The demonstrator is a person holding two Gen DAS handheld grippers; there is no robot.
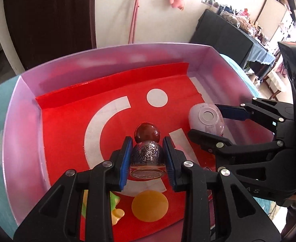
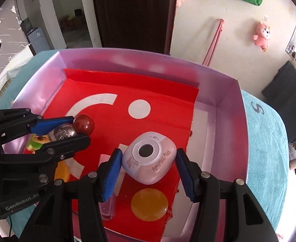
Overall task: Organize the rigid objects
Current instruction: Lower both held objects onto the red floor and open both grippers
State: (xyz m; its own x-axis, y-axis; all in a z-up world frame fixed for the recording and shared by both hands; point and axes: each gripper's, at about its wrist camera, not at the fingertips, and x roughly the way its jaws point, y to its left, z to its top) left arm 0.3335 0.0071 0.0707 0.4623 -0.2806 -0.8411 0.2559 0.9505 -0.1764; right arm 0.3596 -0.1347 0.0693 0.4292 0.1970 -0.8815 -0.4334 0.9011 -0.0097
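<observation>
Gripping a glittery bottle (image 1: 148, 157) with a dark red round cap in my left gripper (image 1: 148, 159), I am holding it over the red sheet (image 1: 67, 141) inside the pink box (image 1: 107, 60). My right gripper (image 2: 148, 167) is clamping a small pink toy camera (image 2: 150, 157) to its right, nearer the box's right wall.
</observation>
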